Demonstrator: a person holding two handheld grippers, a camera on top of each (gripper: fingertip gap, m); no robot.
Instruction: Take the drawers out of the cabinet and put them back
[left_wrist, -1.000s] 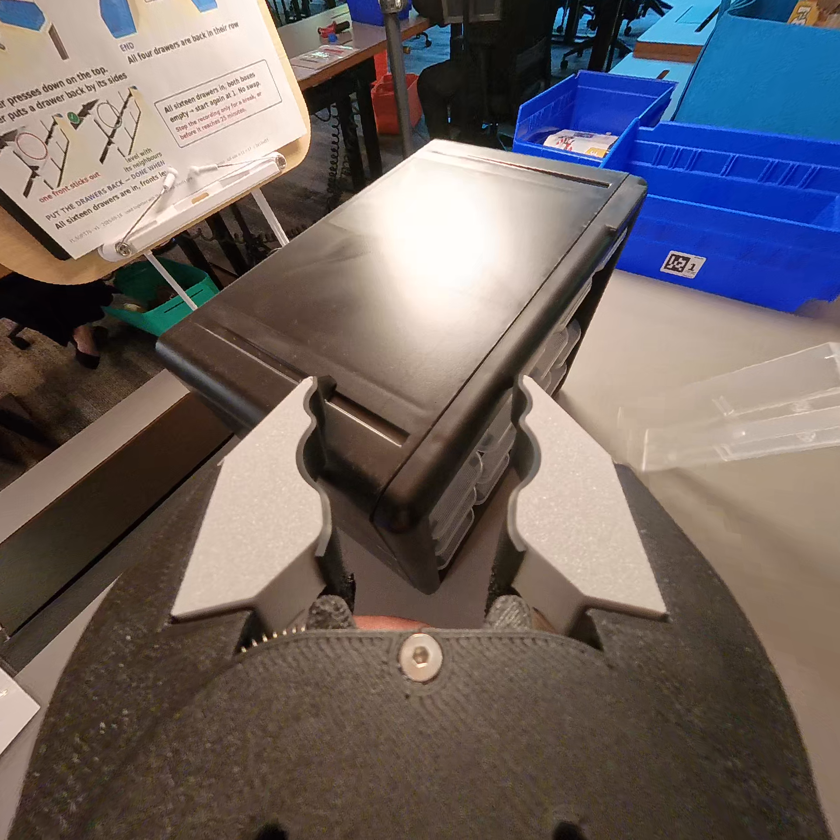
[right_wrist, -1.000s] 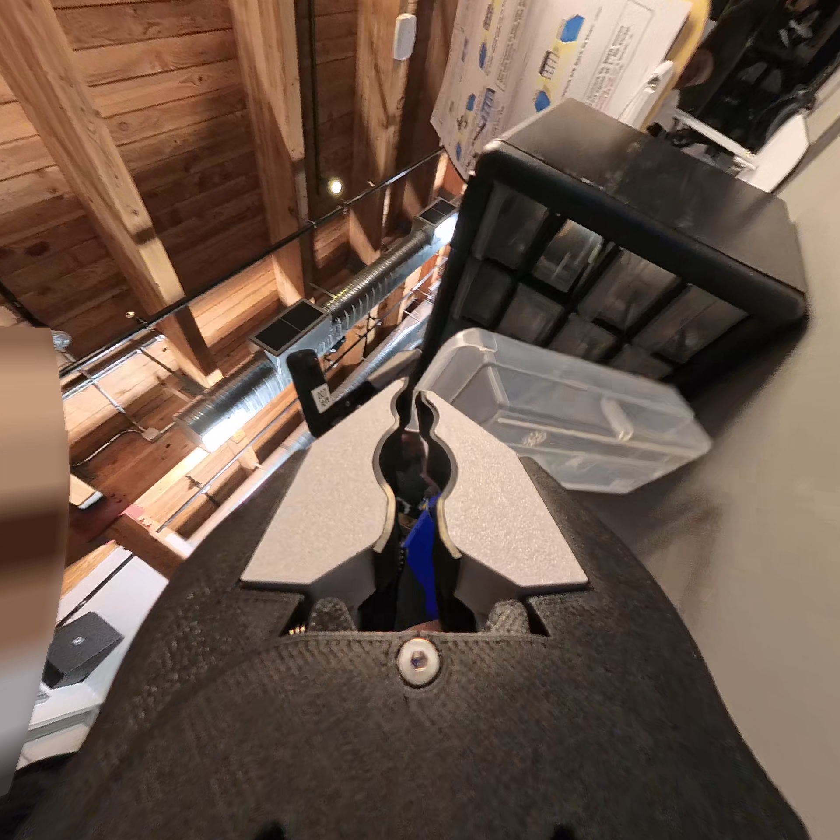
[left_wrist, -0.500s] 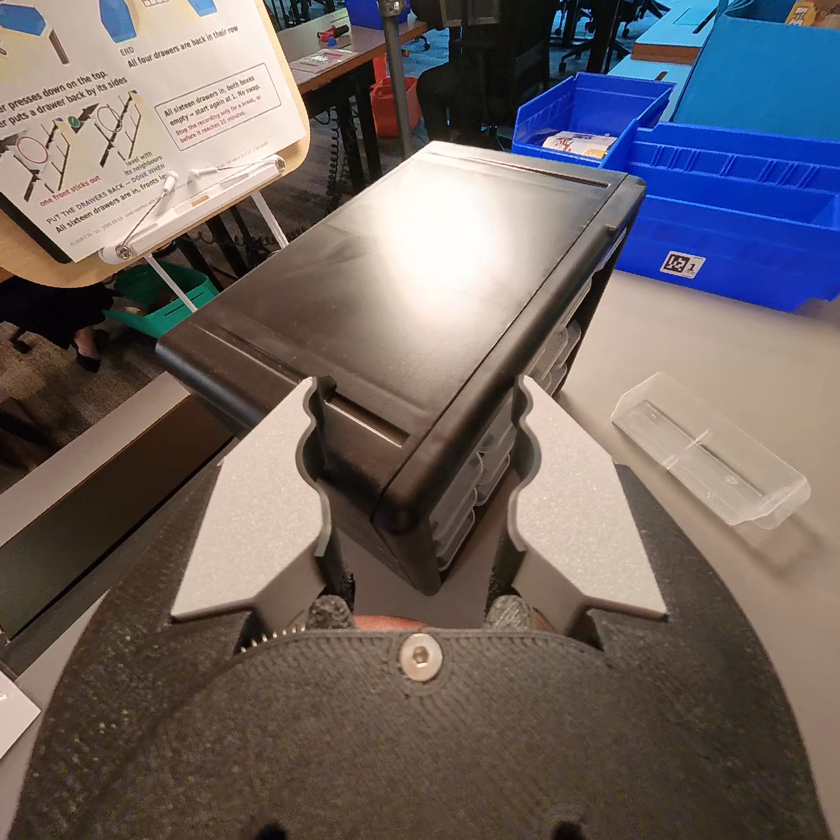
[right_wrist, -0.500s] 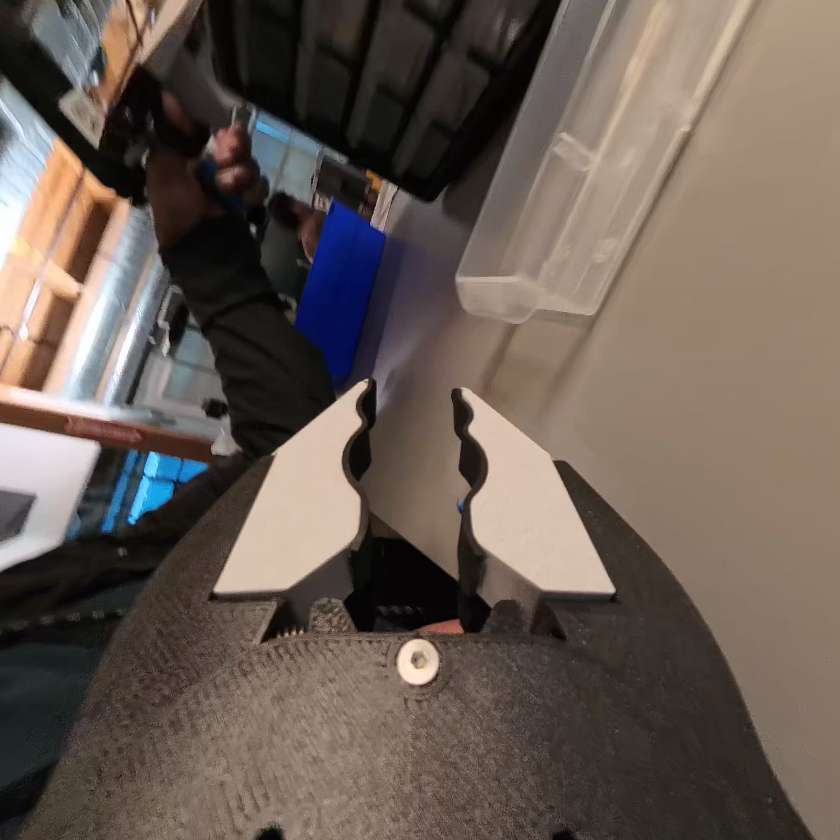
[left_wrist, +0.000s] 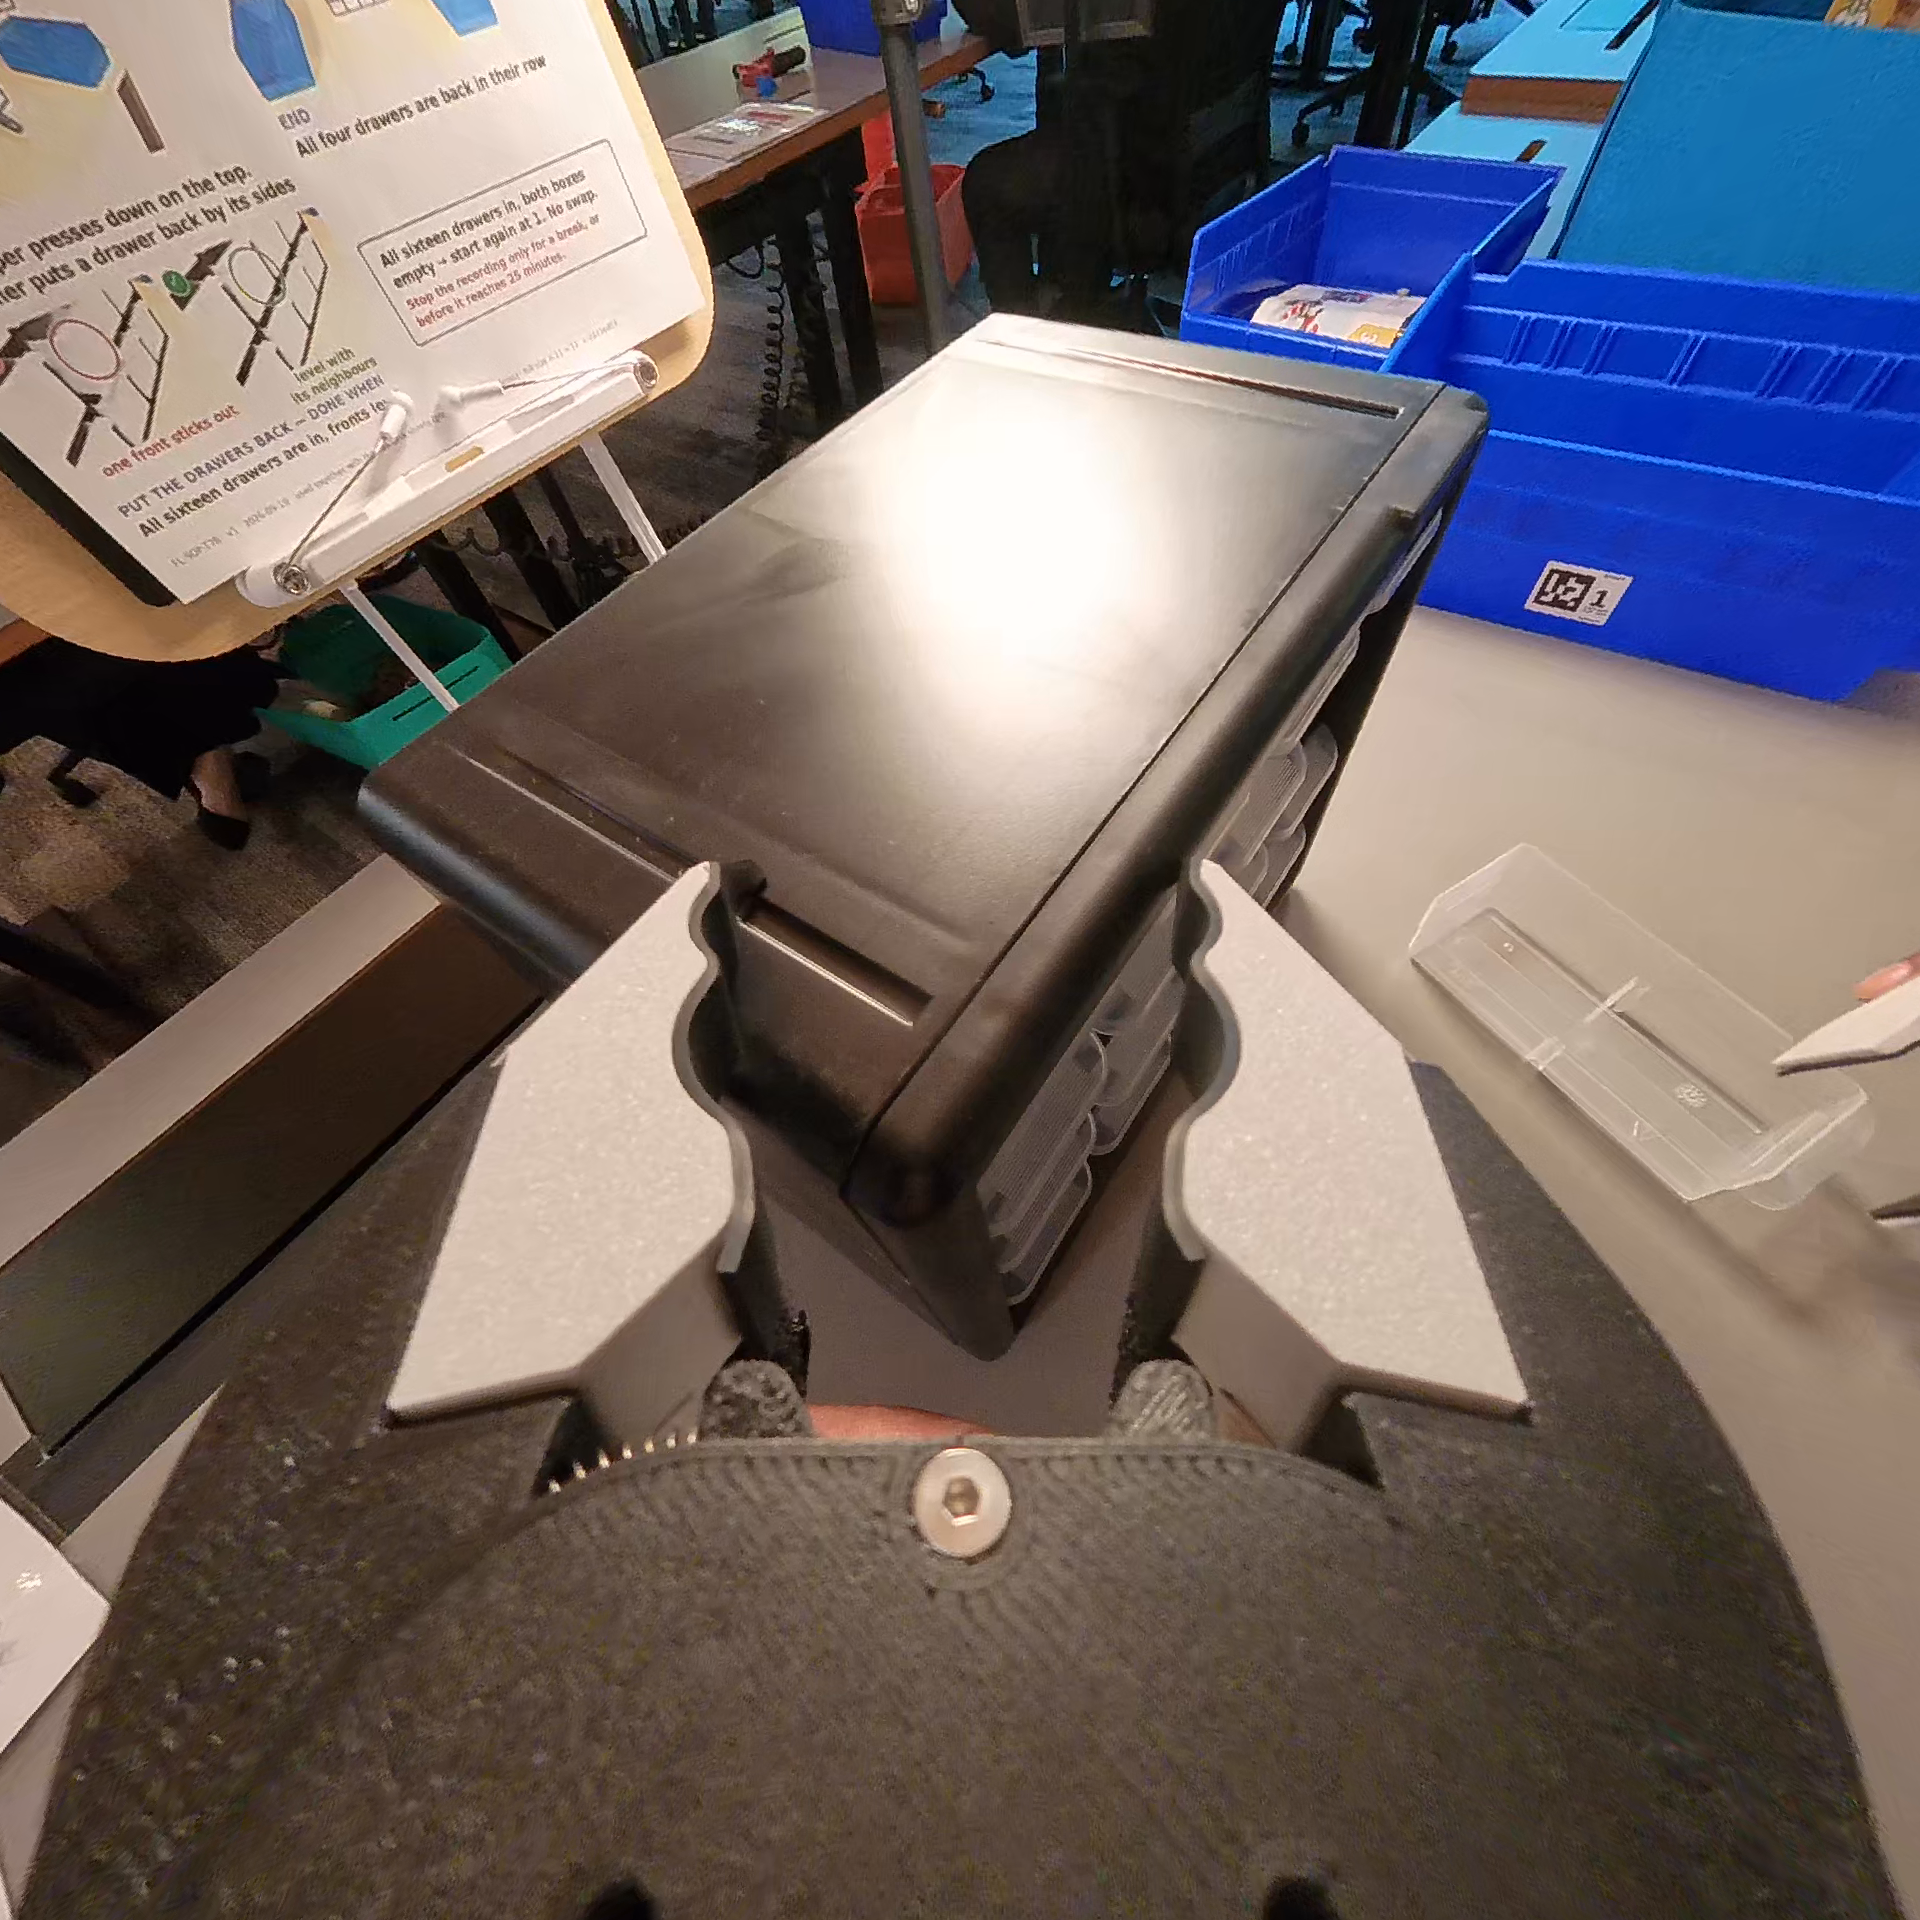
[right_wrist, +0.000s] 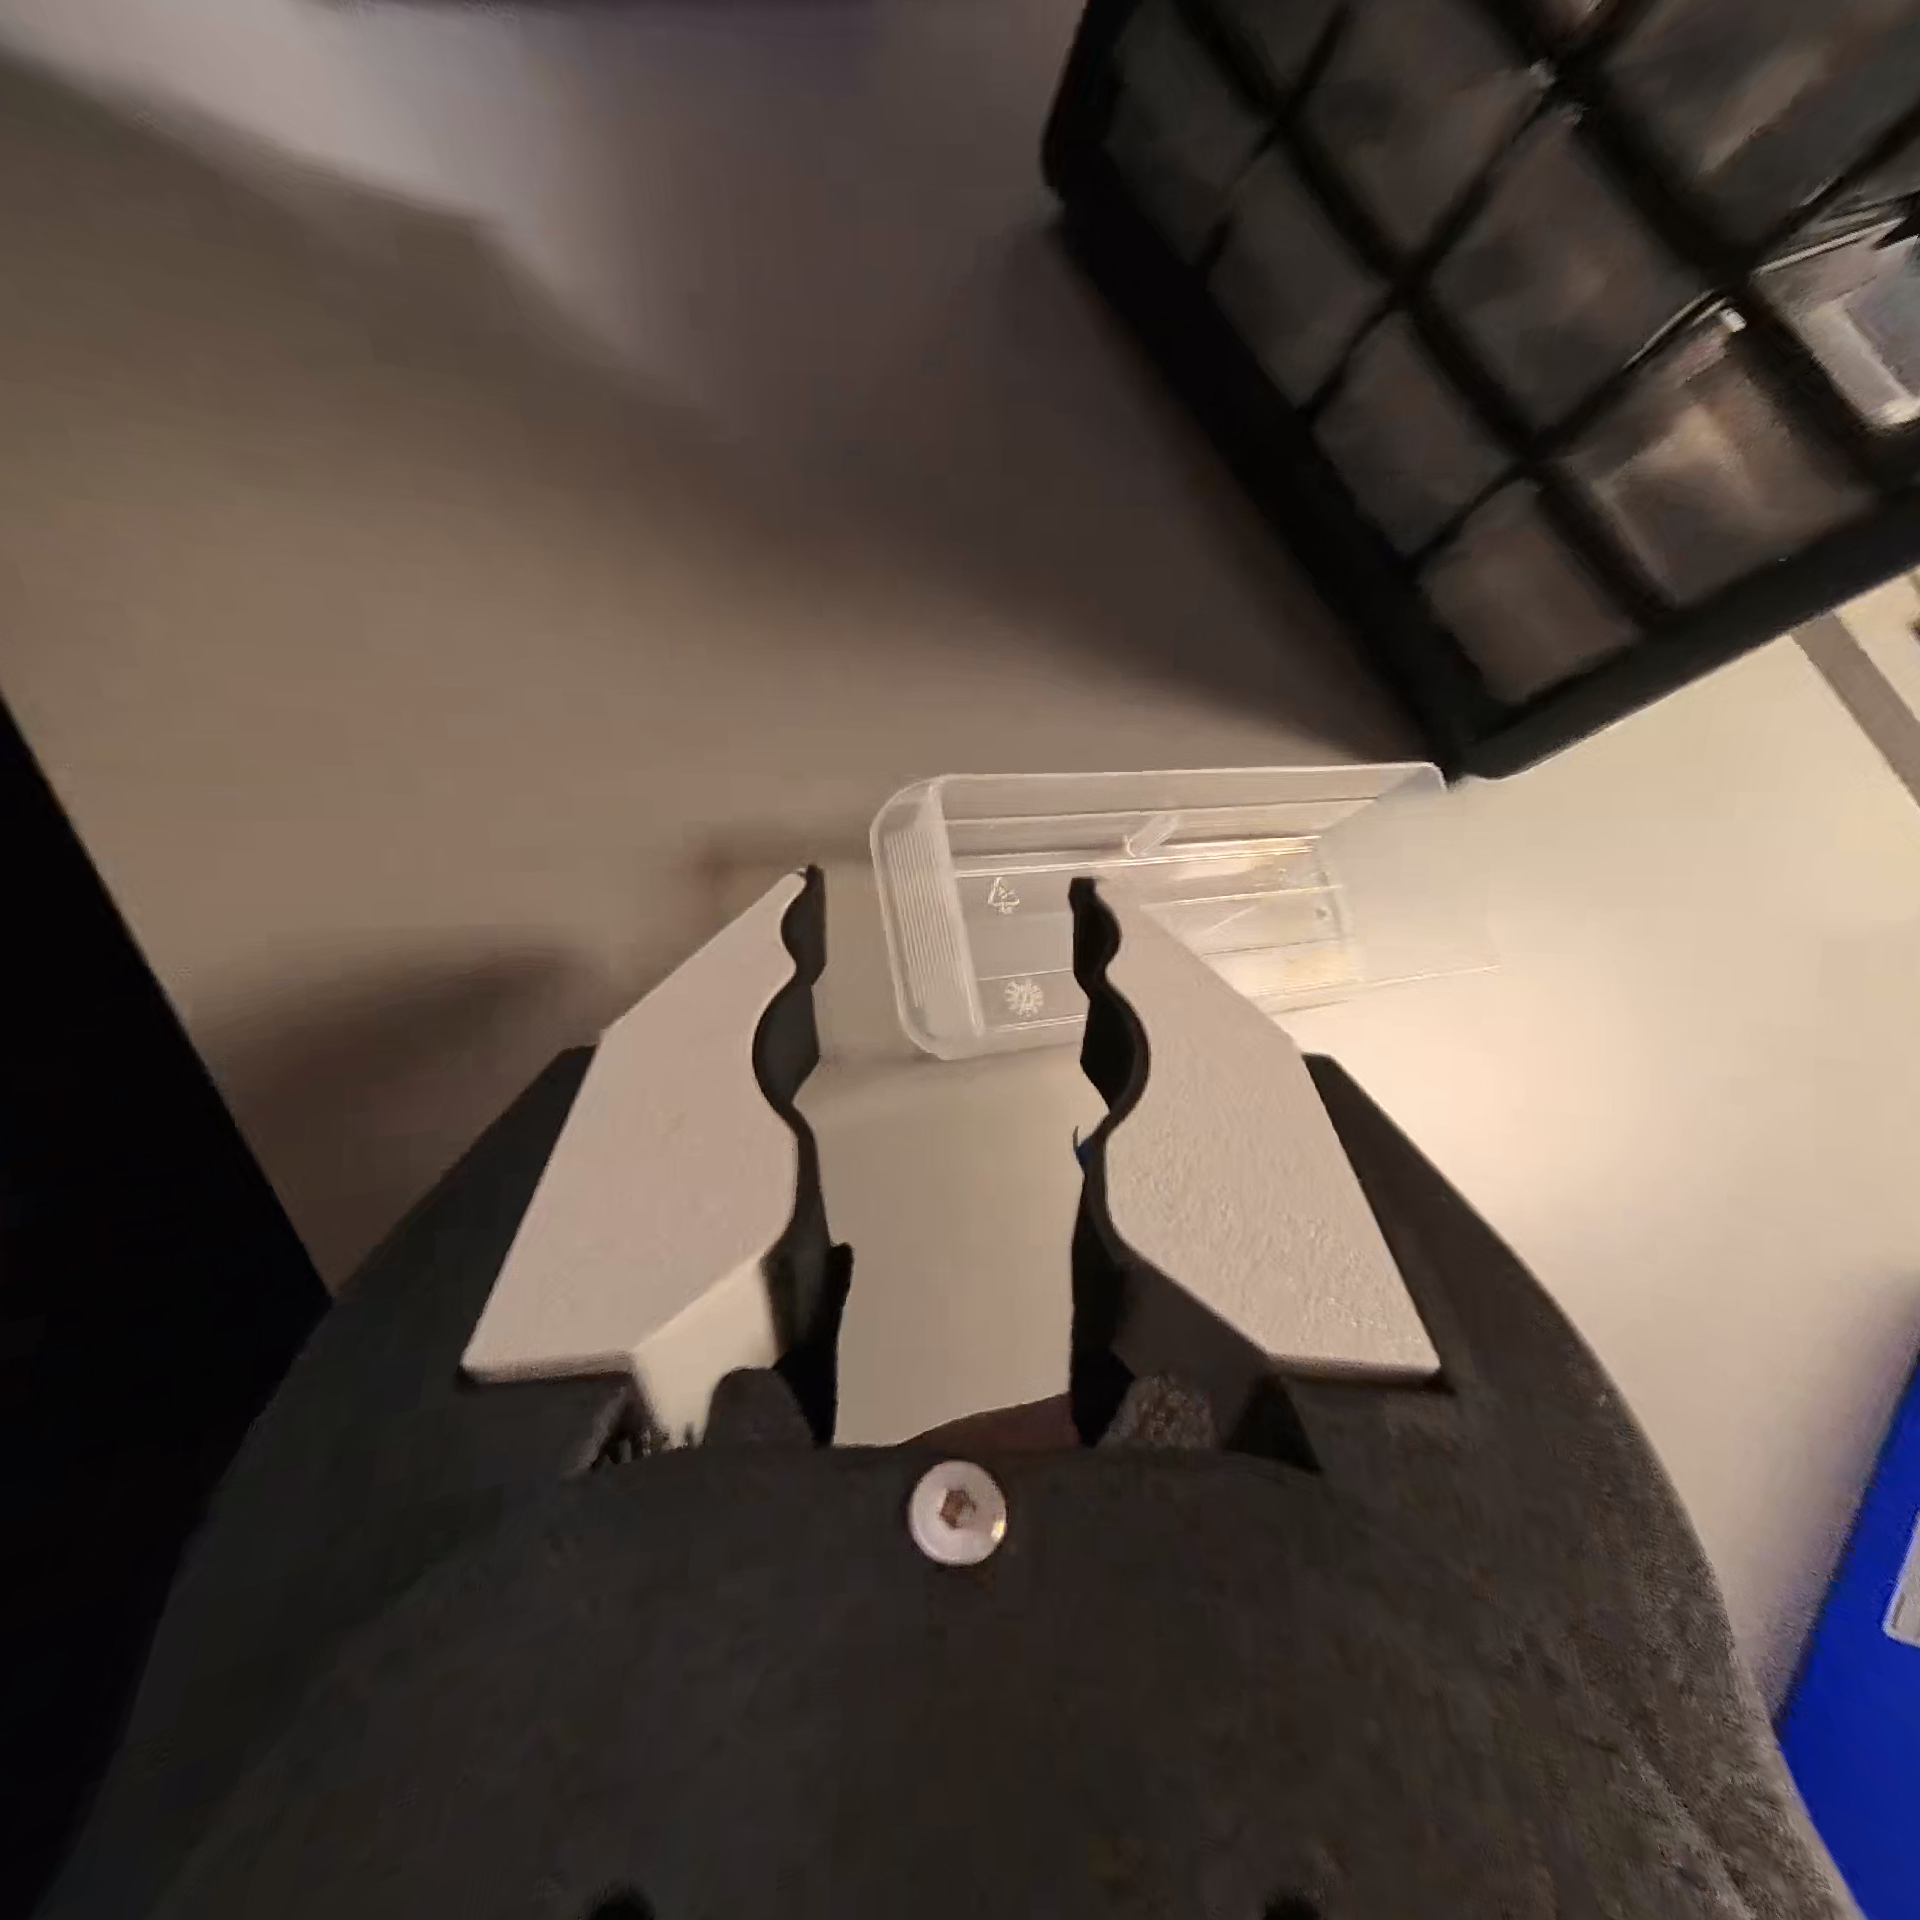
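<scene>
Right gripper (right_wrist: 940, 894): jaws parted, holding nothing, above one clear drawer (right_wrist: 1143, 894) lying on my table (right_wrist: 520, 623) beside the cabinet (left_wrist: 935, 665). Left gripper (left_wrist: 956, 894) spread wide over the cabinet corner. Remaining drawers appear seated; most work remains.

Bare tabletop (left_wrist: 1558, 810) lies open at the right of the left view, between the black cabinet (left_wrist: 987, 623) and the blue bins (left_wrist: 1683, 436). A clear drawer (right_wrist: 1122, 894) lies just ahead of my right fingers (right_wrist: 1174, 1039), beside the cabinet's front at upper right. The cabinet's near corner fills the gap between my left fingers (left_wrist: 623, 1091).
</scene>
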